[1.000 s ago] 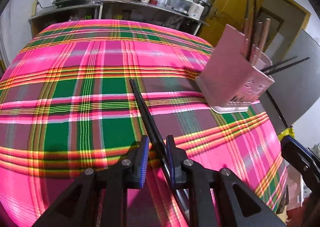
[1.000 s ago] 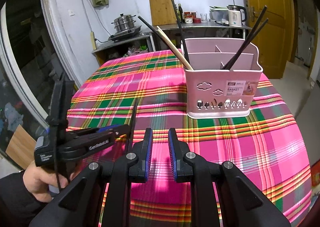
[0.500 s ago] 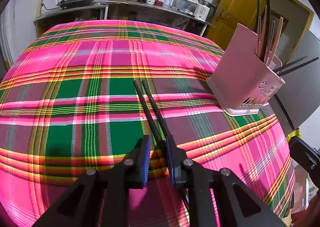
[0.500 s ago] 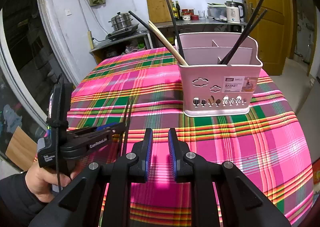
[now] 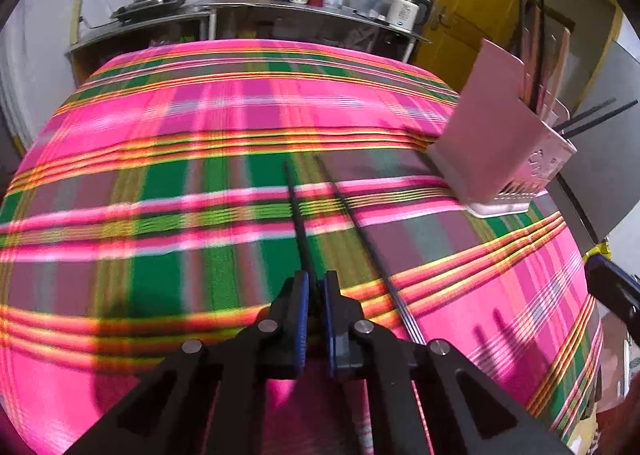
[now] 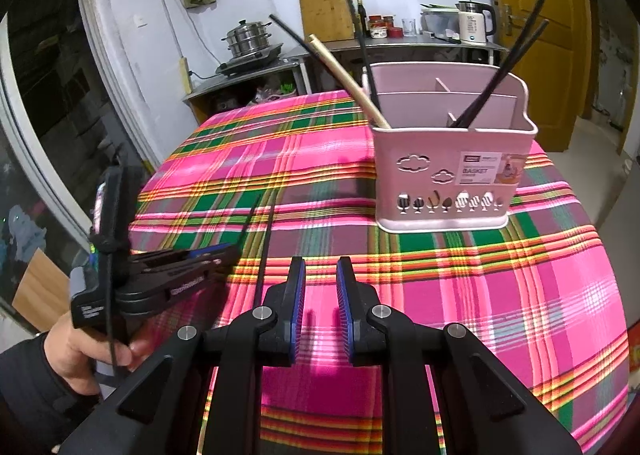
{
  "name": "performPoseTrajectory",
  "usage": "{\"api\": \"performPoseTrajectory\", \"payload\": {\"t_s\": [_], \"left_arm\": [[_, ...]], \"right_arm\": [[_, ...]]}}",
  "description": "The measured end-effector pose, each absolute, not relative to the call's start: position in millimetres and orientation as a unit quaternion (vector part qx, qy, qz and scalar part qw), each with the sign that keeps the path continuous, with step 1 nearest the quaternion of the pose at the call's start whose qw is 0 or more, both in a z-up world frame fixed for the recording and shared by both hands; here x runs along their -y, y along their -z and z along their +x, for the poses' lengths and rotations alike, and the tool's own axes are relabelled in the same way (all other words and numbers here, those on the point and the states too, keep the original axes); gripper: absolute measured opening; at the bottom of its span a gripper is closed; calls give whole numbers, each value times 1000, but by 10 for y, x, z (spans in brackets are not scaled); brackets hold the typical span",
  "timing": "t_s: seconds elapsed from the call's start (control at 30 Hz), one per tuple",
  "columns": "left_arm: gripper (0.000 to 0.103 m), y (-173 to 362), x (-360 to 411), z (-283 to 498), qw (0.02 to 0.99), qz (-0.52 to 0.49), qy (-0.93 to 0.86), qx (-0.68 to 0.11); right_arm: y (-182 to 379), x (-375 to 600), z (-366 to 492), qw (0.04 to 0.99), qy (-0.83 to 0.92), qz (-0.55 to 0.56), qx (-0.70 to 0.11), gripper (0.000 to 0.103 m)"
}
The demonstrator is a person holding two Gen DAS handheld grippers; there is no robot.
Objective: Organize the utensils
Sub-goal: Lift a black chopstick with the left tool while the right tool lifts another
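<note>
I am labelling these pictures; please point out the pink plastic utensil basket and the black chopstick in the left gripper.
pink plastic utensil basket (image 6: 448,179): right wrist view, front wall.
black chopstick (image 5: 297,215): left wrist view, mid shaft.

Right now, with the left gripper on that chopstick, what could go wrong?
1. The left gripper has just closed on one black chopstick; its mate lies loose beside it and may be left behind or knocked off the tablecloth.
2. The grip sits near one end, so the long free end could swing or slip.
3. The pink holder already has chopsticks leaning out; the incoming one could snag them.
</note>
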State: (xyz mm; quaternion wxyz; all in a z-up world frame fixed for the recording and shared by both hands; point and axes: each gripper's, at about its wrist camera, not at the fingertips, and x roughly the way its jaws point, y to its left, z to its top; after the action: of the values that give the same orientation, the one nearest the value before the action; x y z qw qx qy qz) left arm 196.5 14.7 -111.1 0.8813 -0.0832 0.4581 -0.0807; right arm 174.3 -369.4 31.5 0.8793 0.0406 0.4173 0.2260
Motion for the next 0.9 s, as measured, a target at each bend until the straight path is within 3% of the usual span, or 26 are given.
{"api": "performPoseTrajectory", "payload": {"t_s": [0.33, 0.9], "left_arm": [[7, 1109, -736, 1749, 878, -115, 46, -462], [8, 1147, -740, 2000, 884, -119, 37, -451]], "right_arm": [[-103, 3294, 1923, 858, -263, 28, -440, 16], [357, 2652, 2530, 829, -282, -13, -483, 16]]}}
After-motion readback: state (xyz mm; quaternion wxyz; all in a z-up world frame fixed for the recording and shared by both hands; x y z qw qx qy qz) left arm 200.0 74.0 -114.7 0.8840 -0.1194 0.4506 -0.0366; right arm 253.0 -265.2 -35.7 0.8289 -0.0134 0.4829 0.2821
